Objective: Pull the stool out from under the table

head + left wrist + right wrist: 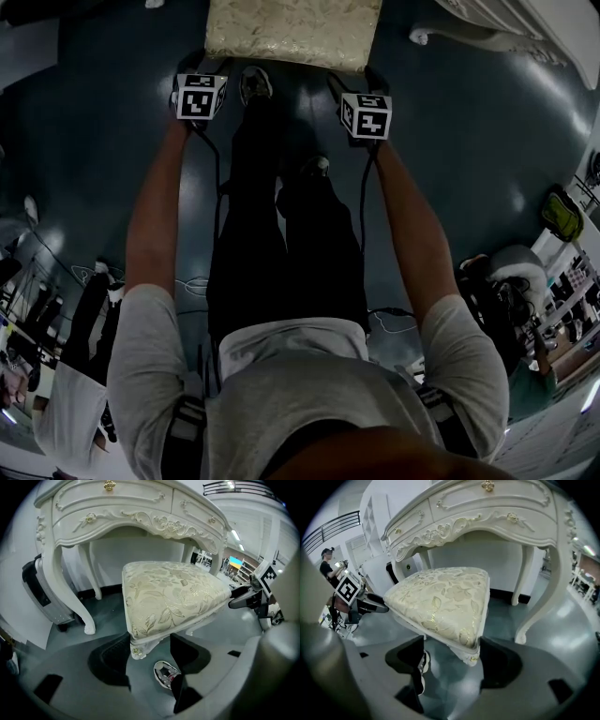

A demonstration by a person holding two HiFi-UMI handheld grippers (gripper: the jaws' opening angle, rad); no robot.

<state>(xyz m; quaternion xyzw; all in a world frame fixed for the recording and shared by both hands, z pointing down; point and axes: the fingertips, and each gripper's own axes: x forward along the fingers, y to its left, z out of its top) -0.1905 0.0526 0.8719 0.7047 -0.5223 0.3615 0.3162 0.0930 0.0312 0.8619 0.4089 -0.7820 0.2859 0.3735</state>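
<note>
A stool (292, 33) with a cream, gold-leaf cushion stands on the dark floor in front of the white carved table (525, 23). My left gripper (202, 67) is closed on its near left corner. In the left gripper view the stool's corner (137, 649) sits between the jaws of the left gripper (149, 651). My right gripper (361, 82) holds the near right corner. The right gripper view shows that corner (471, 654) clamped in the right gripper (452, 656). The seat lies mostly forward of the table's drawer front (136, 515).
Curved table legs (70, 588) (543, 592) stand to either side behind the stool. A grey and black appliance (44, 592) sits left of the table. The person's shoes (255, 84) are just below the stool. Cables (192, 284) lie on the floor.
</note>
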